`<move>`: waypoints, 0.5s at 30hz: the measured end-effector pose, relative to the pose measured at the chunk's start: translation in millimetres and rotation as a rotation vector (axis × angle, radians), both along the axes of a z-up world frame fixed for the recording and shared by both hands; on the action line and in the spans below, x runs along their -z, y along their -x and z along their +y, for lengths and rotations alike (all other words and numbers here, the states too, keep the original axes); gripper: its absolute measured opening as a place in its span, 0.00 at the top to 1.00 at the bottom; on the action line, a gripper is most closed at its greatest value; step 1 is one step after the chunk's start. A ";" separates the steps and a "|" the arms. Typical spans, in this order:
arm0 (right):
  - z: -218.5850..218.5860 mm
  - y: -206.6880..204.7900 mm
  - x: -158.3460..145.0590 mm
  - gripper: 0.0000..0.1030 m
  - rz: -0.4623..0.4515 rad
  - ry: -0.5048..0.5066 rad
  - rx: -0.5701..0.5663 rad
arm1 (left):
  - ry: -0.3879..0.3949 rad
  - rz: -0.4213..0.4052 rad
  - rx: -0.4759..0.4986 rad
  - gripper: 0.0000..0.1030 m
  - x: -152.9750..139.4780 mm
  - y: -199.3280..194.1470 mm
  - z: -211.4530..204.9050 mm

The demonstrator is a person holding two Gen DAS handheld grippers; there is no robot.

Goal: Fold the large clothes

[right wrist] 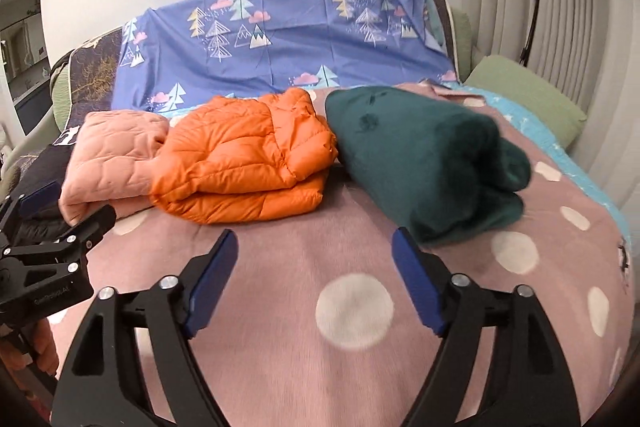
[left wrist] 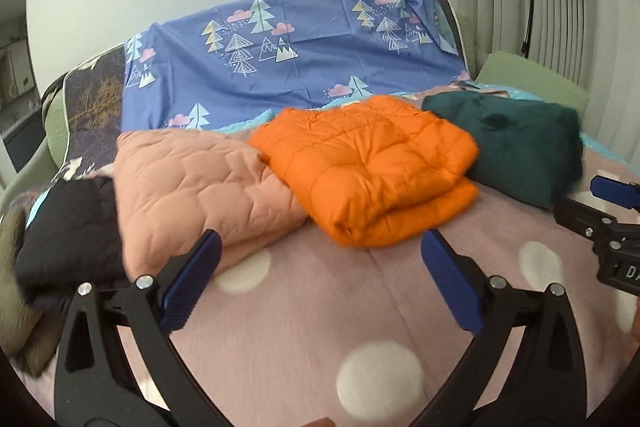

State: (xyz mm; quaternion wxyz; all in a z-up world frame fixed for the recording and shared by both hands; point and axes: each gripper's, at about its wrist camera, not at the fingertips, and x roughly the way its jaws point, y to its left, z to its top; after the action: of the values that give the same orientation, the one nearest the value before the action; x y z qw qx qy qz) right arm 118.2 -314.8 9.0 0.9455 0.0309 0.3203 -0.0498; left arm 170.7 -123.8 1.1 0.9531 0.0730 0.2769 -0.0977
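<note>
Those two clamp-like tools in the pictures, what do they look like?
Each gripper, left and right, is a black plastic frame with triangular cut-outs and silver bolts. Its two long fingers are faced with ribbed dark-blue pads. Small white lettering marks the body. No cables or sleeves show.

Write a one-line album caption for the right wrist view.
Open right gripper above a dotted pink blanket; folded orange jacket behind it.

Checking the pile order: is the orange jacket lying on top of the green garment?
No, the orange jacket sits beside the green garment and overlaps the pink quilted one instead.
</note>
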 end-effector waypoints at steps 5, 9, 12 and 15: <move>4.6 66.5 -14.7 0.03 -0.090 -0.013 -0.030 | 0.001 -0.012 -0.028 0.02 -18.7 55.4 3.4; -0.2 102.6 -19.9 0.03 -0.119 -0.035 0.005 | 0.006 -0.034 -0.023 0.02 -30.2 98.9 4.0; -4.2 120.7 -24.5 0.02 -0.130 -0.034 0.026 | 0.019 -0.033 -0.025 0.02 -34.7 120.6 7.4; -2.8 135.5 -27.2 0.01 -0.131 -0.022 0.032 | 0.035 -0.027 -0.041 0.02 -36.2 141.0 12.6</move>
State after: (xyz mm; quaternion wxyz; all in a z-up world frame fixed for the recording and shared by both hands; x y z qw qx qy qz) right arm -17.2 -317.6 36.1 0.9631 0.0495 0.2577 -0.0590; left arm 29.6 -111.2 37.2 0.9597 0.0518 0.2639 -0.0820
